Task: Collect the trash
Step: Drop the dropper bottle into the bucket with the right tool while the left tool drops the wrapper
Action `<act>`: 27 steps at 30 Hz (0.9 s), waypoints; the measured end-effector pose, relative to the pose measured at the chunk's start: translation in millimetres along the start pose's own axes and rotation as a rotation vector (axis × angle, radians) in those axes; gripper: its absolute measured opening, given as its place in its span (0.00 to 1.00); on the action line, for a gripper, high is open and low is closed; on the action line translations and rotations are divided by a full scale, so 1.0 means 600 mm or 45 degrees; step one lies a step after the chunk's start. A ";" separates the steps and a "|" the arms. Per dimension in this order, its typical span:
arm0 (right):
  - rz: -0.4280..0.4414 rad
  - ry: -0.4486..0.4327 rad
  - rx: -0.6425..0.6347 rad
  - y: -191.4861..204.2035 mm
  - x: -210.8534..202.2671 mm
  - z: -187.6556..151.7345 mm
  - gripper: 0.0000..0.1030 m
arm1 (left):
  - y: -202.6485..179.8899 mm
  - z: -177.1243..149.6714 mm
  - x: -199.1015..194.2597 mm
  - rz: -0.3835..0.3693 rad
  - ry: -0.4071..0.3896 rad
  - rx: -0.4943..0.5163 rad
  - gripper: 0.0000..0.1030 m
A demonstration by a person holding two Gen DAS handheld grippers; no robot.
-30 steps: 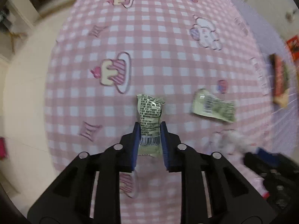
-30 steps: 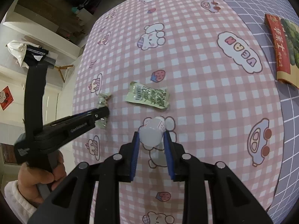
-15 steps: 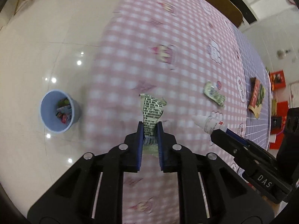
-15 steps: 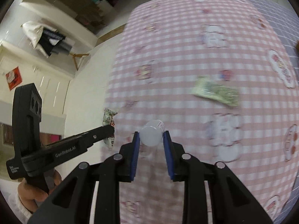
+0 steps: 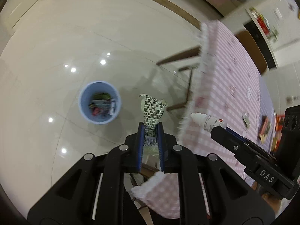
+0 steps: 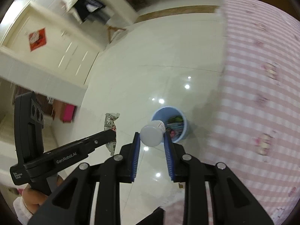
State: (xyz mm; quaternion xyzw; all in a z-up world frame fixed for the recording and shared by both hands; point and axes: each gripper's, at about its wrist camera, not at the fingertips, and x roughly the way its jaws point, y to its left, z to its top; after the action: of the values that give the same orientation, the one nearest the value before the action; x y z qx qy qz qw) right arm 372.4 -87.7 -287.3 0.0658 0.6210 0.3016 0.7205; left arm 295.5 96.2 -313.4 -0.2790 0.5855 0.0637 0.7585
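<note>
Wrapper [image 5: 152, 112], light and limp, pinched at its lower end by left tongs [image 5: 151, 140]; bottle [image 6: 152, 134], rigid and slick, clamped across its body by right tongs [image 6: 152, 147], bin [image 6: 184, 126] beyond.

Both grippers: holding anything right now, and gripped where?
Left gripper: shut on the crumpled printed snack wrapper, pinched at its lower barcode end. Right gripper: shut on the small white plastic bottle, clamped across its round body.

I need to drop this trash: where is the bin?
The round light-blue plastic bin stands on the pale tiled floor, left of the pink checked tablecloth.
</note>
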 end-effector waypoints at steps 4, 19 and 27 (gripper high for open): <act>0.011 0.044 -0.068 0.073 0.051 0.013 0.25 | 0.080 0.003 -0.026 0.022 -0.032 -0.089 0.13; 0.023 0.044 -0.191 0.228 0.158 0.083 0.26 | 0.219 0.034 -0.068 0.022 -0.095 -0.230 0.13; 0.002 0.059 -0.171 0.224 0.166 0.081 0.35 | 0.223 0.038 -0.063 0.009 -0.085 -0.227 0.13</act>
State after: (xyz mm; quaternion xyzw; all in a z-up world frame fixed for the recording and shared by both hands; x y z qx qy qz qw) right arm 375.0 85.9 -298.5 0.0109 0.6159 0.3444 0.7085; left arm 246.7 228.5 -321.5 -0.3411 0.5530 0.1276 0.7494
